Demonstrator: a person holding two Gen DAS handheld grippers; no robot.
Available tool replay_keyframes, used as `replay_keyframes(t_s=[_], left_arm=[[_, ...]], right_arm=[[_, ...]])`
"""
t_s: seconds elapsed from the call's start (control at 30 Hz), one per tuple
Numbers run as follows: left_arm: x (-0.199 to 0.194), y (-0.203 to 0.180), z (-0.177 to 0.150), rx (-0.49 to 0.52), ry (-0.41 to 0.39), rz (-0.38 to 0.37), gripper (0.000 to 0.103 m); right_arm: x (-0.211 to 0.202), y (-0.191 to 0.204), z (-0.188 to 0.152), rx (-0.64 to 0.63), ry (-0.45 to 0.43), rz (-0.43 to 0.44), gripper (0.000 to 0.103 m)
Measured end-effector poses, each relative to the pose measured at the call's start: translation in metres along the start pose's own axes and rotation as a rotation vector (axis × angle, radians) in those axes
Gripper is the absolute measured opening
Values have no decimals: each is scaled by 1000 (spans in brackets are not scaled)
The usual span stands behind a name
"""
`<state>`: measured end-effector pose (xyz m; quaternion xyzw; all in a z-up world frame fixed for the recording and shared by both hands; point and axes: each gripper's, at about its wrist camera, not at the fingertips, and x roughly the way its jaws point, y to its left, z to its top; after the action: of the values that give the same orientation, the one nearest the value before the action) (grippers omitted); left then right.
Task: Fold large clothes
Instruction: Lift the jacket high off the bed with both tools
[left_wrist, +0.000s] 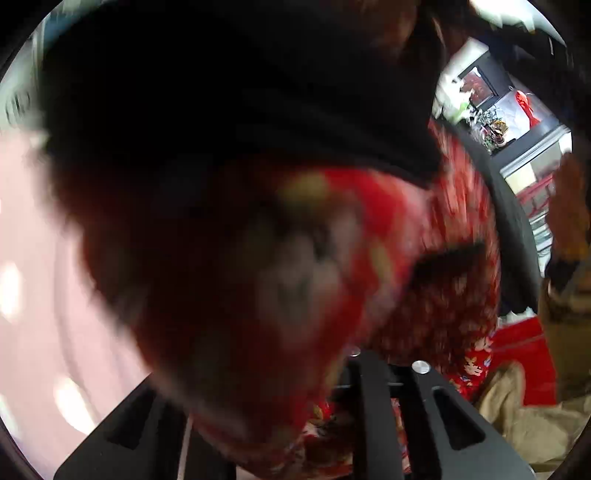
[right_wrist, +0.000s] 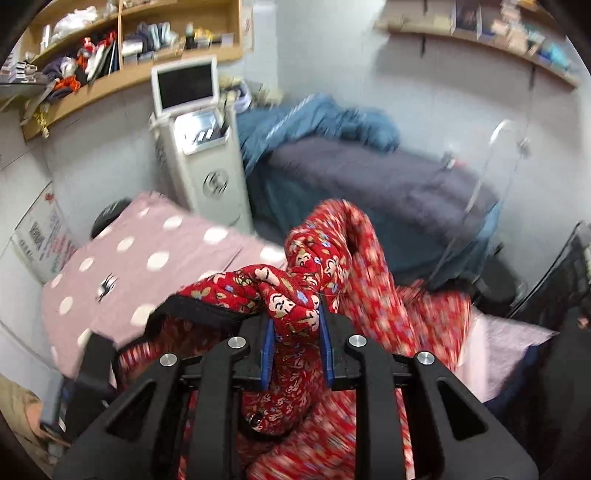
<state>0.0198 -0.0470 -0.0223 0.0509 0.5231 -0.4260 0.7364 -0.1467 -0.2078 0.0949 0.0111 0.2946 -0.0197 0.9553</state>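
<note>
The right gripper (right_wrist: 295, 332) holds a red flowered garment (right_wrist: 332, 258). A thick bunch of the padded red cloth sits between its two blue fingers (right_wrist: 266, 354), and they are squeezed onto it from both sides. The cloth has small pink, white and blue flowers on it and a black trim (right_wrist: 199, 314) along one edge. From the fingers the garment goes up in a twisted hump and then hangs down to the right and under the gripper. Part of it looks smeared.

Behind the garment lies a pink blanket with white dots (right_wrist: 147, 266), spread flat. Past that stands a white machine with a dark screen (right_wrist: 192, 125). To its right is a bed with a gray cover (right_wrist: 369, 177) and a blue quilt (right_wrist: 325, 118) bunched at its far end. Wooden shelves (right_wrist: 129, 48) full of small things hang on the wall.

The left camera is almost fully covered. The same red flowered garment (left_wrist: 443, 277) hangs right in front of the lens, very blurry, with a big dark patch above it. The black arms of the left gripper (left_wrist: 373, 424) show at the bottom, but the cloth hides the finger tips, so I cannot tell if they are squeezed or loose. A tan cloth (left_wrist: 517, 406) lies at the lower right.
</note>
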Motion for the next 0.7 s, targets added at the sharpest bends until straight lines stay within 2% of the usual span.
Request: replay_keyframes(t_s=[0.07,0.13,0.17,0.23,0.27,0.37,0.43,0.5,0.57,0.63,0.7], left_arm=[[-50,-9,33,76,-136,103,13],[-104,-21,62,126,-263,151,12],[-128,-30,71,158,-317,172,12],[-181,-61,86,252,-419,223,12],[-204,-79,88,305,-465,229,12],[-273,-132,73,460,-587,239,12],[-309,-155,54,529,-633,227,12],[-354,-182,35,619,-711,230,12],[-397,-200,25,677,-792,231,12],[-446,-196,8,688,-850,198,12],[-468,-190,10,692,-872,161,12]], right_arm=[[-33,-19,17,57,-102,-27,19],[-64,-25,33,82,-189,-35,19],[-90,-29,45,94,-262,-34,19],[-133,-31,58,98,-363,-10,17],[-167,-31,65,102,-447,18,17],[-236,-30,73,132,-587,99,16],[-284,-26,74,141,-683,169,15],[-321,-17,77,142,-769,202,15],[-354,-14,81,147,-852,285,15],[-374,-9,89,141,-913,371,15],[-382,0,99,106,-937,420,16]])
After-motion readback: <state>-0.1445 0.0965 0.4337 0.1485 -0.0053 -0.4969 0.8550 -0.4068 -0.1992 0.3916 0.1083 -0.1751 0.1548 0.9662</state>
